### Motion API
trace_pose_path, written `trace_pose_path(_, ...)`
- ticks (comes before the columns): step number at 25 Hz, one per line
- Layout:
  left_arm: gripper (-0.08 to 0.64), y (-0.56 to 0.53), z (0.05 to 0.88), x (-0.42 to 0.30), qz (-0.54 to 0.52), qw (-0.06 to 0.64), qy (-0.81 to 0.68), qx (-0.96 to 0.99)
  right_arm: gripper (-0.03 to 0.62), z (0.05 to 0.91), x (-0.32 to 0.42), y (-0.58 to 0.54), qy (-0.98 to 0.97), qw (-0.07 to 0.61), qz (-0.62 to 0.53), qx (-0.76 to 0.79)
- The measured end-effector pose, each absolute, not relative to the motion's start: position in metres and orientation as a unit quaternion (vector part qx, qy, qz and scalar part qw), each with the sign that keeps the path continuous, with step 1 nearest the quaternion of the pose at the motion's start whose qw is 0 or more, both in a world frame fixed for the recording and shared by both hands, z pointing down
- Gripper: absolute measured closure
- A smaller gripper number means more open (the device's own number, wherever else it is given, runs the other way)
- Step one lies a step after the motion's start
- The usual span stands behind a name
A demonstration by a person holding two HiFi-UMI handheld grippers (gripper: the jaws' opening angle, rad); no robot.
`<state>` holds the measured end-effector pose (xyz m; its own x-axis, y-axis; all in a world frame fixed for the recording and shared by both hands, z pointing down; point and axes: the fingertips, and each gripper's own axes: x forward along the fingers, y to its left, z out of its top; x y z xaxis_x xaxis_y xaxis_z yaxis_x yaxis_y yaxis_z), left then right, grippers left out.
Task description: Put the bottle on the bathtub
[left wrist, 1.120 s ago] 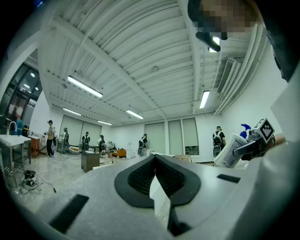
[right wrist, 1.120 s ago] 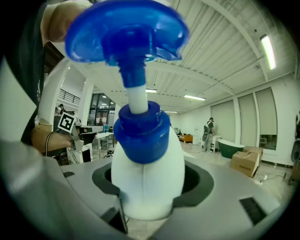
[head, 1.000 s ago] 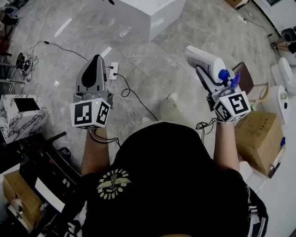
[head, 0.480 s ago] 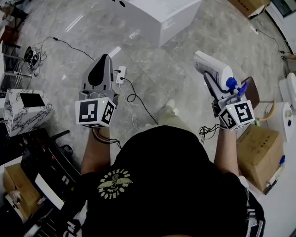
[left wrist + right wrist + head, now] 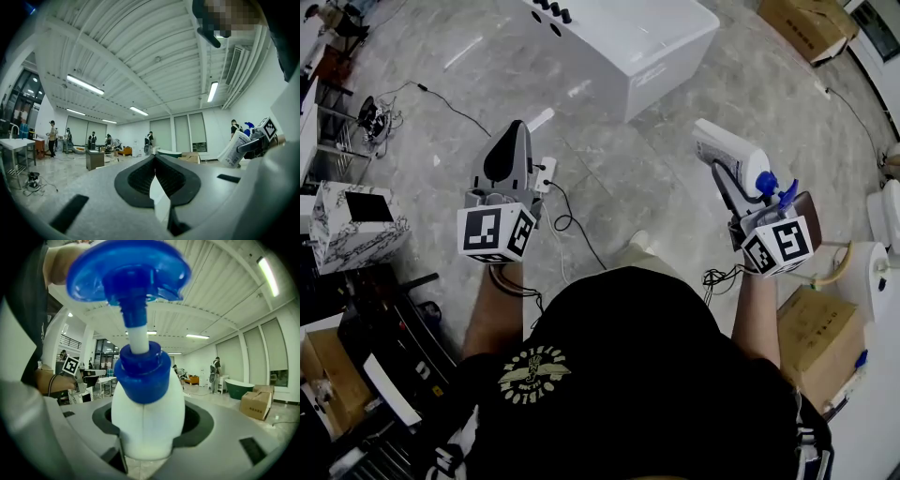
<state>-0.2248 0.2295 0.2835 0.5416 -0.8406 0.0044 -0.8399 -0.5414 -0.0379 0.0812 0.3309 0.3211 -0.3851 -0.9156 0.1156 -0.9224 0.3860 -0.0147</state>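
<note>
Pinching the bottle [image 5: 717, 141], the right hand-held gripper [image 5: 722, 173] hung over marble floor [image 5: 656, 178]; the left hand-held gripper [image 5: 514, 131] was pressed together, the bathtub [image 5: 661, 37] far beyond.

Bathtub [image 5: 630, 45] and boxes [image 5: 814, 330] on floor [image 5: 675, 173]

Head camera looks steeply down at the floor [image 5: 675, 197], gripper cameras sit close behind their jaws, seemingly tilted up at the ceiling [image 5: 140, 70], head and left views sharing the bottle [image 5: 724, 152].
</note>
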Motion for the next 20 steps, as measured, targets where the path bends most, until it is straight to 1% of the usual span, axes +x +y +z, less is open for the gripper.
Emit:
trace_pose_path(13,0.552,0.193,0.277,-0.185,-0.021,0.025,0.532,-0.846,0.326,0.326,0.159,0.271,-0.851,0.034,0.042,0.522)
trace_pose_path(20,0.552,0.192,0.287,-0.182,-0.023,0.013,0.548,-0.836,0.326,0.336,0.166,0.259,-0.861,0.036,0.052,0.505)
